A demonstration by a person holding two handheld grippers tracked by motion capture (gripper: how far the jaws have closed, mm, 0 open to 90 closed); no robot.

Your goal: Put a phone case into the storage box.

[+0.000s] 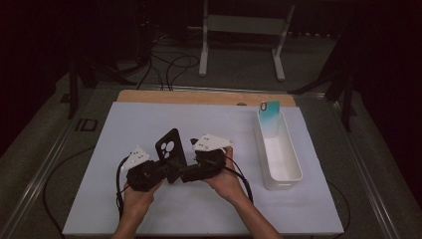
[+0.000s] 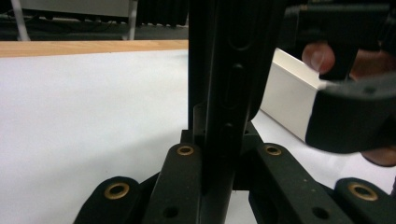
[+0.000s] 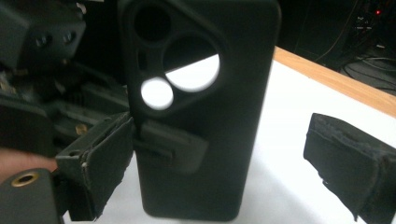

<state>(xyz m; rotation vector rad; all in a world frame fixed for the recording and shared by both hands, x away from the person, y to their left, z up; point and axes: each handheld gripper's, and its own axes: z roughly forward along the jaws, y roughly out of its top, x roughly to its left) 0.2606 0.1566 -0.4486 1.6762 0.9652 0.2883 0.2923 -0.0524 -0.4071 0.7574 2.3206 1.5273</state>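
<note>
phone case [image 1: 169, 149] upright, clamped edgewise in left tongs [image 1: 166, 172] | right tongs [image 3: 224, 163] spread wide, gripping nothing

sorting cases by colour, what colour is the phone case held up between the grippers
Black, a matte phone case with round camera cutouts; it shows best in the right gripper view.

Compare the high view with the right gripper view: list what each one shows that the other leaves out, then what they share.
High view alone: the white bin with a teal card standing in it, both hands, the floor stand behind. Right gripper view alone: the right gripper with its jaws open, clear of the case. Both: the black phone case, upright, with its camera cutouts, clamped by the left gripper.
</note>
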